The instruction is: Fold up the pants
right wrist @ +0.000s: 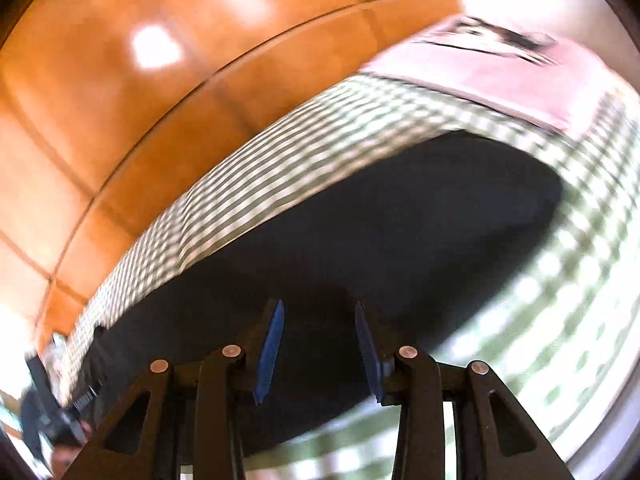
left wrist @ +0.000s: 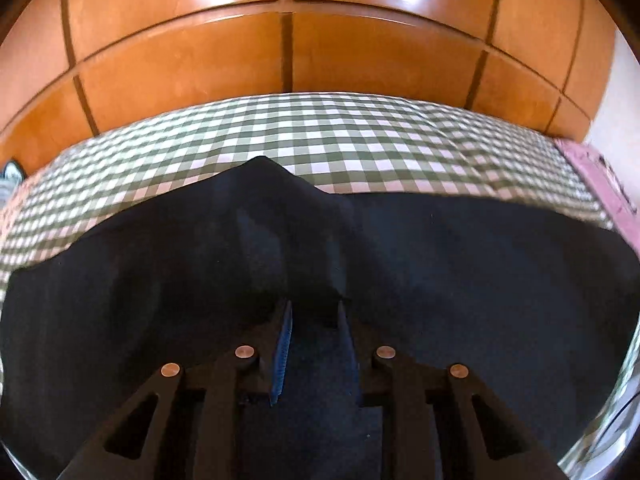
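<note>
The wooden wardrobe (left wrist: 280, 52) stands at 12 o'clock behind the bed (left wrist: 320, 136) with its checked sheet. The dark pants (left wrist: 440, 264) lie spread on it. Left gripper (left wrist: 314, 312) and right gripper (right wrist: 319, 312) hover released, jaws apart. Grabbing the sheet too could spoil the fold.

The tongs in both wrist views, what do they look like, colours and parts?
Both the left tongs and the right tongs look alike: black angular linkage arms with triangular cut-outs, four round silver pivot pins across each, and thin blue ridged pads lining the fingers. No cables, sleeves or markings show.
</note>
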`<control>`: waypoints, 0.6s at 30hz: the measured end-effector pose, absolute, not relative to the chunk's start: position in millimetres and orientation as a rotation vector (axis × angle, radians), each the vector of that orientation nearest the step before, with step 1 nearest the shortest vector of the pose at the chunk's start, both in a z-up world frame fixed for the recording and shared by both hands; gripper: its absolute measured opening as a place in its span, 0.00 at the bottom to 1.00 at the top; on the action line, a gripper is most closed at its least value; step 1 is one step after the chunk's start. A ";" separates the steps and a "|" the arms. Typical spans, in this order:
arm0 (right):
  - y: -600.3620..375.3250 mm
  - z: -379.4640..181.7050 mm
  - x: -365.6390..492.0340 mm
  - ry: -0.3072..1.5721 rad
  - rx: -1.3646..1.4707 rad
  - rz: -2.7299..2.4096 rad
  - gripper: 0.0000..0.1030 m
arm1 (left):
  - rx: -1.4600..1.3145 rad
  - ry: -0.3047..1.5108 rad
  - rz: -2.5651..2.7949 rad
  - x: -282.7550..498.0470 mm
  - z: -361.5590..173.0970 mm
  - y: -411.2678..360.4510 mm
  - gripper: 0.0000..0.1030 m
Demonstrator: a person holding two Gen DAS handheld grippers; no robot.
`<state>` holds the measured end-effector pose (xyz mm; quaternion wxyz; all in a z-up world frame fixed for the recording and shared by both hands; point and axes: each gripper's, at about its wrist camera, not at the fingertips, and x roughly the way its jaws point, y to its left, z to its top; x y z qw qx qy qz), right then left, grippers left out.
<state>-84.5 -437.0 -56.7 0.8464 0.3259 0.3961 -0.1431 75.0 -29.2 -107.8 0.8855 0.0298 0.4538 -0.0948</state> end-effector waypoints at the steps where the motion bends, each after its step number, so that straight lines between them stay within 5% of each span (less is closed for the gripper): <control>1: -447.8 -56.4 -92.3 0.827 0.700 -0.335 0.37 | 0.066 0.940 -0.197 74.3 -108.5 -29.8 0.23; 10: -537.3 -17.6 -62.0 0.817 0.571 -0.418 0.38 | 0.052 0.912 -0.191 73.1 -109.4 -28.2 0.23; 17: -581.9 -67.3 -8.3 1.048 0.698 -0.377 0.38 | 0.042 0.906 -0.186 71.8 -108.7 -27.3 0.23; 18: -583.5 -73.8 -5.5 1.070 0.707 -0.378 0.26 | 0.041 0.906 -0.186 71.4 -108.7 -27.1 0.23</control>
